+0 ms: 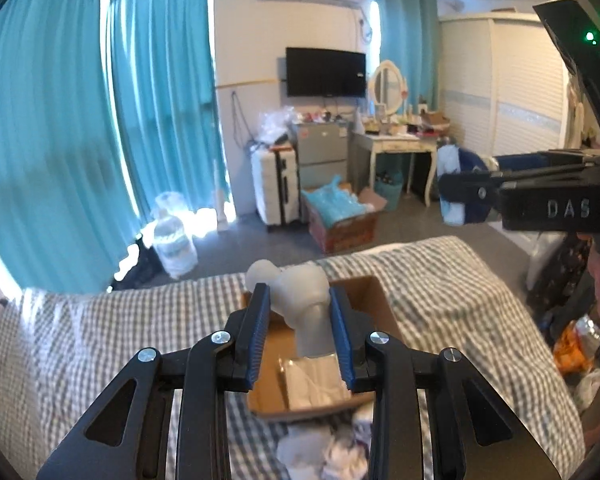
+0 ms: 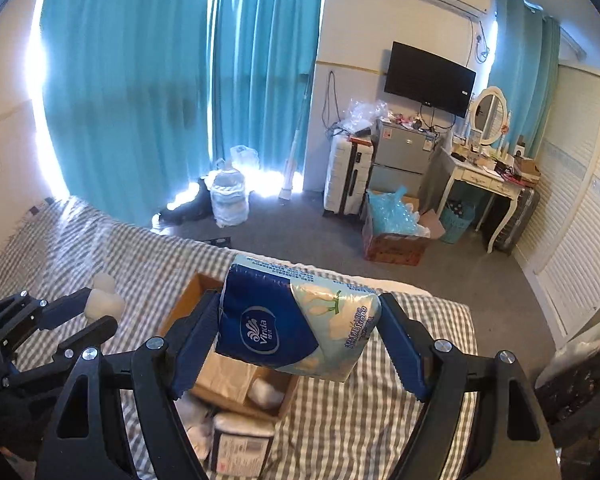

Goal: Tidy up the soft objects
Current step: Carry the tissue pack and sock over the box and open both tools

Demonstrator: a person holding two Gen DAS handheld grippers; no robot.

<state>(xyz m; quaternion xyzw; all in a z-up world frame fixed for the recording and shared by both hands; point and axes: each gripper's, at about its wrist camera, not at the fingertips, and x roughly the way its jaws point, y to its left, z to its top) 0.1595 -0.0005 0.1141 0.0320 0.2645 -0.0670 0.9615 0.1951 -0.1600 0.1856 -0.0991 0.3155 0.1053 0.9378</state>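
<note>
My left gripper (image 1: 298, 296) is shut on a pale grey bone-shaped soft toy (image 1: 296, 276), held in the air above an open cardboard box (image 1: 366, 294) on the checked bed (image 1: 100, 340). My right gripper (image 2: 300, 298) is shut on a blue and white tissue pack (image 2: 284, 320), also above the box (image 2: 188, 296). White packets lie inside the box. From the right wrist view the left gripper (image 2: 102, 308) shows at the left with the toy (image 2: 104, 300). In the left wrist view the right gripper (image 1: 456, 192) carries the pack (image 1: 458, 164) at the right.
More white soft items (image 1: 332, 452) lie on the bed at the box's near side. Beyond the bed's foot are a floor box of blue bags (image 2: 396, 224), a white suitcase (image 2: 346, 176), a water bottle (image 2: 230, 196), a dressing table (image 2: 484, 176) and a wardrobe (image 2: 580, 232).
</note>
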